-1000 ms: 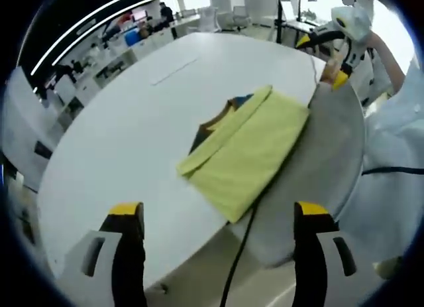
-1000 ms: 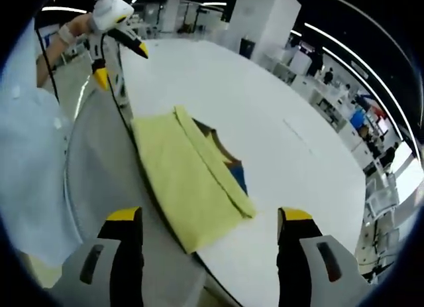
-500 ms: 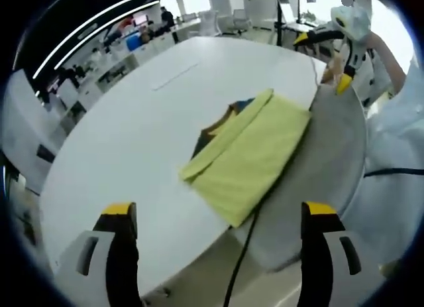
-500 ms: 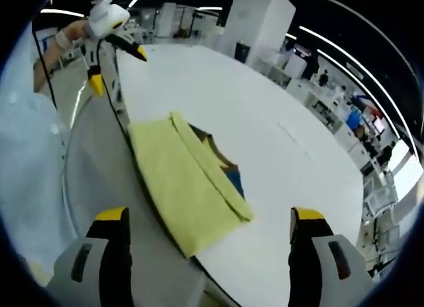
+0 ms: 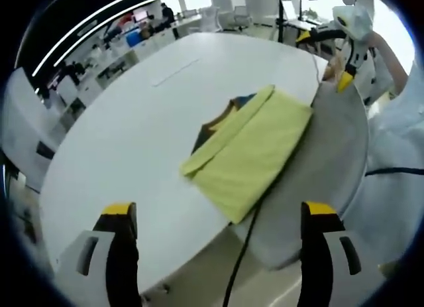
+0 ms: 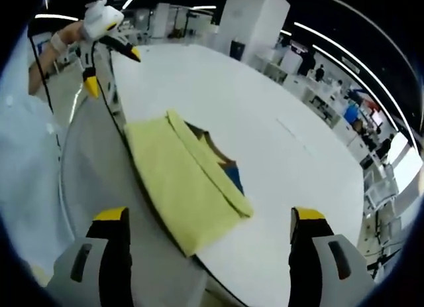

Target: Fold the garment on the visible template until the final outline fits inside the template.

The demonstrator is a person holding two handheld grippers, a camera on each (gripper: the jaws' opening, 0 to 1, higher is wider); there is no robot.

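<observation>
Both hand-held grippers, left (image 5: 215, 217) and right (image 6: 205, 221), hover wide open and empty above the folded yellow garment (image 5: 248, 154) on the white counter (image 5: 132, 121).

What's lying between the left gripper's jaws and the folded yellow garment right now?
In the left gripper view, bare white table and a black cable running up to the yellow garment at the table's edge lie ahead of the left gripper, its jaws wide apart.

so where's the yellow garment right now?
The folded yellow garment lies on the white table at its near edge, centre of both views, ahead of both open tongs; a dark template peeks out on its far side.
</observation>
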